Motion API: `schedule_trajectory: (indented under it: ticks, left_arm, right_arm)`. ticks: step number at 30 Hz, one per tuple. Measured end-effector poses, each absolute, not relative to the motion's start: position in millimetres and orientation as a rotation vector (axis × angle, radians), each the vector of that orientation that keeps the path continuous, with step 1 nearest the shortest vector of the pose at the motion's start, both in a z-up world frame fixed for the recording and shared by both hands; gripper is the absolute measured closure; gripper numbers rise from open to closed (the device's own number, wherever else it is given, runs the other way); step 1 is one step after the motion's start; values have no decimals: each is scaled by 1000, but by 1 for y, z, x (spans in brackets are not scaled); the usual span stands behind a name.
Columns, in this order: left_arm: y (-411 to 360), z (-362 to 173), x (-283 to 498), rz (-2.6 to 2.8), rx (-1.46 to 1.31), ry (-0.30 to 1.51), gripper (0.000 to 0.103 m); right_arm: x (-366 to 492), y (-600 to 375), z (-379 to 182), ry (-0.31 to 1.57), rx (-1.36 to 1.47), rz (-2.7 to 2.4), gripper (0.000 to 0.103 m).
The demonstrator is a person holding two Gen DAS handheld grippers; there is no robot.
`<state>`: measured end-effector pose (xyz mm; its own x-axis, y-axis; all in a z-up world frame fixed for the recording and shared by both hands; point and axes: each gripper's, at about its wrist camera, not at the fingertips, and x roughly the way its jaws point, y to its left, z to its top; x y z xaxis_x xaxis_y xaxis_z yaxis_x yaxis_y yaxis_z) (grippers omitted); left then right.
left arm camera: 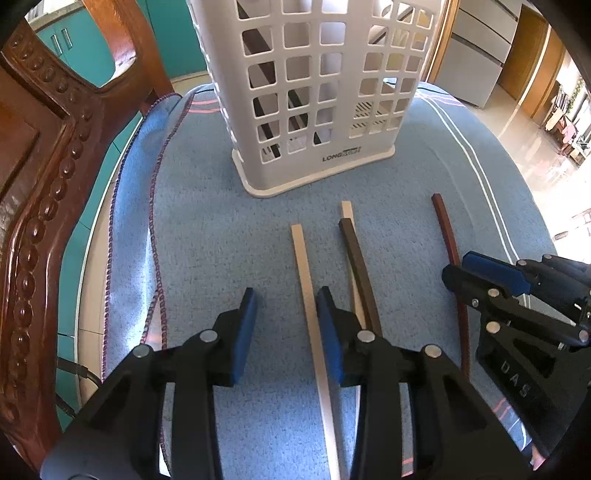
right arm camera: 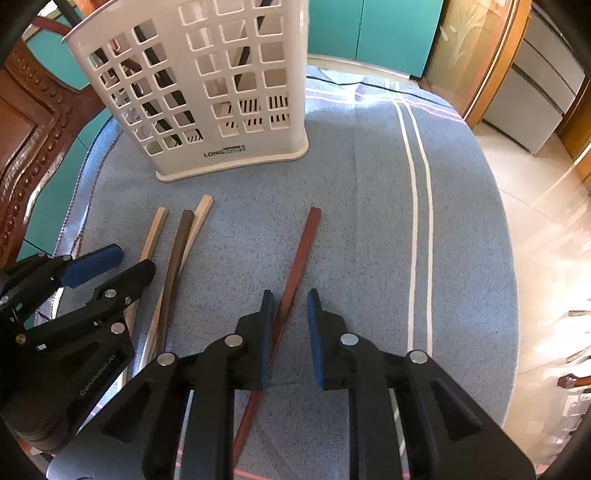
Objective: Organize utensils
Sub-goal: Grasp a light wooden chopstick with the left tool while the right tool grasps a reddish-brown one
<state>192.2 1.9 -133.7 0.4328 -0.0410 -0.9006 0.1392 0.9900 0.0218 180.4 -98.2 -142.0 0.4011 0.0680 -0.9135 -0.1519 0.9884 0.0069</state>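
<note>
A white slotted utensil holder stands at the back of a blue towel, with several dark chopsticks inside. On the towel lie loose chopsticks: a pale one, a dark brown one crossing another pale one, and a reddish one. My left gripper is open, the pale chopstick lying between its fingers. My right gripper is open around the reddish chopstick.
The blue towel covers a round seat. A carved wooden chair back stands at the left. Teal cabinets are behind. Tiled floor drops off to the right.
</note>
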Motion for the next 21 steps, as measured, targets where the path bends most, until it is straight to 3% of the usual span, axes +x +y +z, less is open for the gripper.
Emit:
schedule_trajectory:
  ticks: [4,10,21]
  left_arm:
    - [-2,-133,194,-113,100,1111,68]
    - [-6,-133,196,-132,89,1108,92]
    - [3,-86,180,-159,33,970,96]
  right_arm:
    - [175,-88,-143,1136,-100,148,91]
    - [173,-92,-139,1126,-62,162,96]
    - [155,-113,-81,975,54,223,97]
